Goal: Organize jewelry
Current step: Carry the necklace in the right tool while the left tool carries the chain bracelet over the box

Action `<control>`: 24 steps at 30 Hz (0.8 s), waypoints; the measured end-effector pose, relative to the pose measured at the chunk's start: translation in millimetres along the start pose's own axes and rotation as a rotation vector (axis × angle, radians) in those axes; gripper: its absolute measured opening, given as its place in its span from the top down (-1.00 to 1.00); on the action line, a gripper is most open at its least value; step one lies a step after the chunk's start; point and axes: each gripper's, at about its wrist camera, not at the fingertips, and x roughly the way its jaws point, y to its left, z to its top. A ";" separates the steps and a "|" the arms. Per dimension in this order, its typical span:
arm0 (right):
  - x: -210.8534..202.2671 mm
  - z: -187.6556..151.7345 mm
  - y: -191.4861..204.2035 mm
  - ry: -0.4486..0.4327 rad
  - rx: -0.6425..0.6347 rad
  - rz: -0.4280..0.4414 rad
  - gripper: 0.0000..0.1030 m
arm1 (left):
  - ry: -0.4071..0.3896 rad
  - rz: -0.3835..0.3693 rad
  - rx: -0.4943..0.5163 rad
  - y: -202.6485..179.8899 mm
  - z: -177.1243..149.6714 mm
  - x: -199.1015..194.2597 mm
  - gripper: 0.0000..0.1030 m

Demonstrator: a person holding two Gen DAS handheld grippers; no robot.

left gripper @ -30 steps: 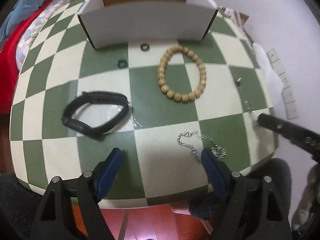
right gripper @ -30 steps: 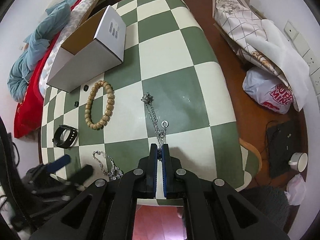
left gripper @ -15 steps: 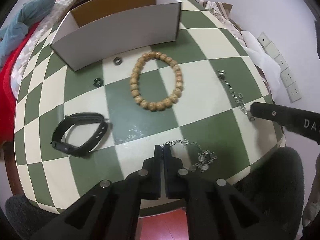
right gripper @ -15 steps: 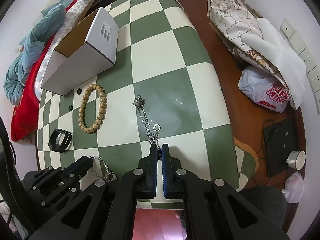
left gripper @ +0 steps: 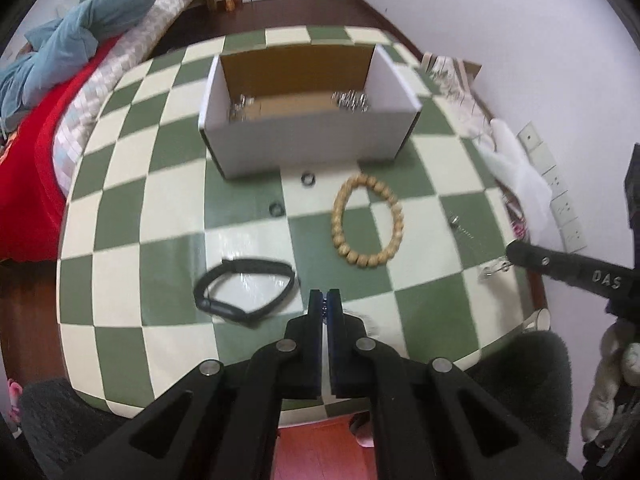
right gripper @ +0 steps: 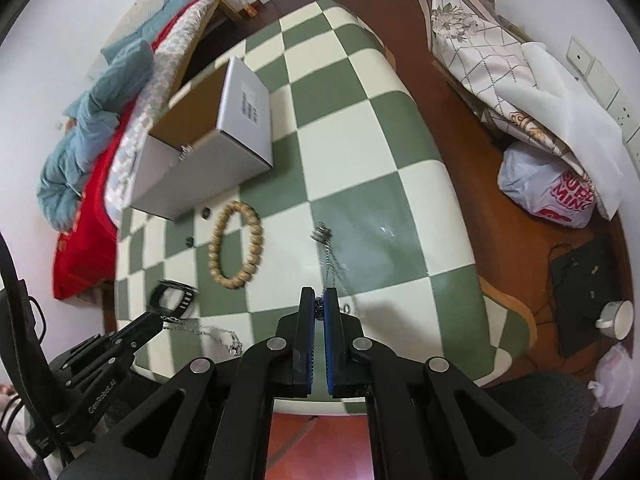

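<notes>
While pinched shut, both tongs [left gripper: 325, 300] [right gripper: 319, 308] on chains [right gripper: 208, 330] [right gripper: 330, 268].

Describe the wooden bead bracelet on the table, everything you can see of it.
The bead bracelet is a closed loop of round, tan, wood-like beads of even size, lying flat on the checkered table across green and cream squares. It sits just in front of the white box, right of two small dark rings. No gripper touches it; nothing lies inside the loop.
</notes>
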 end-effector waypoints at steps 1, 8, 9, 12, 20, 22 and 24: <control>-2.9 1.4 1.7 -0.004 0.005 0.012 0.92 | -0.014 -0.007 -0.002 -0.4 4.0 -5.7 1.00; -31.3 13.1 23.8 -0.056 -0.021 0.046 0.92 | -0.088 -0.032 -0.015 -5.6 37.1 -30.5 1.00; -35.0 14.7 27.5 -0.061 -0.027 0.048 0.92 | -0.096 -0.035 -0.015 -5.5 40.3 -35.0 1.00; -47.9 20.2 39.4 -0.081 -0.049 0.052 0.92 | -0.127 -0.043 -0.009 -5.2 51.6 -49.5 1.00; -92.3 39.6 77.3 -0.161 -0.118 0.061 0.92 | -0.213 -0.027 0.023 -7.2 82.0 -83.8 1.00; -100.2 46.5 87.8 -0.180 -0.138 0.057 0.92 | -0.234 -0.005 0.037 -7.9 91.5 -89.2 1.00; -106.6 56.1 100.6 -0.197 -0.162 0.048 0.92 | -0.245 0.007 0.041 -7.7 100.2 -91.0 1.00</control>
